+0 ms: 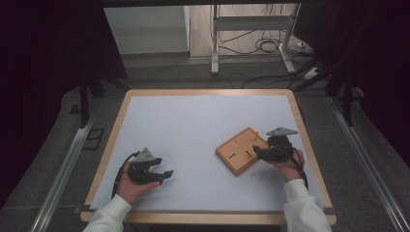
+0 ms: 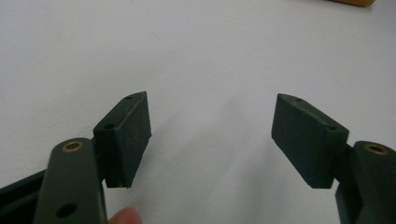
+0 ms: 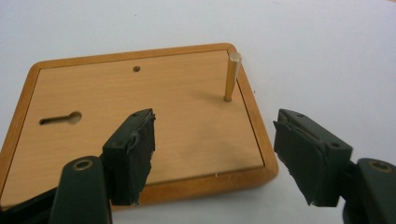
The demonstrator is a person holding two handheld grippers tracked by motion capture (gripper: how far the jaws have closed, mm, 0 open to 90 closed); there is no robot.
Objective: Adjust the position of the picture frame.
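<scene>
The right gripper (image 1: 265,153) hangs at the near right edge of the flat, rounded-corner wooden board with a raised orange rim (image 1: 241,150), its jaws spread wide and gripping nothing. In the right gripper view one jaw sits above the board's panel and the other out past its rim, so they straddle the corner below the short upright brass-coloured peg (image 3: 232,77). That peg stands in a hole near the board's far corner; a small empty hole (image 3: 136,68) and a keyhole slot (image 3: 60,118) also show in the panel. I'd judge the work barely begun: the board lies untouched, right of centre, and a grasp is yet to come. The left gripper (image 1: 162,174) rests low at the near left, well apart from the board, jaws likewise released over bare tabletop.

The surface (image 1: 193,125) is pale grey-white with a light wooden border. Beyond it are a dim grey floor, metal frame legs (image 1: 214,38) and loose black cables (image 1: 261,46).
</scene>
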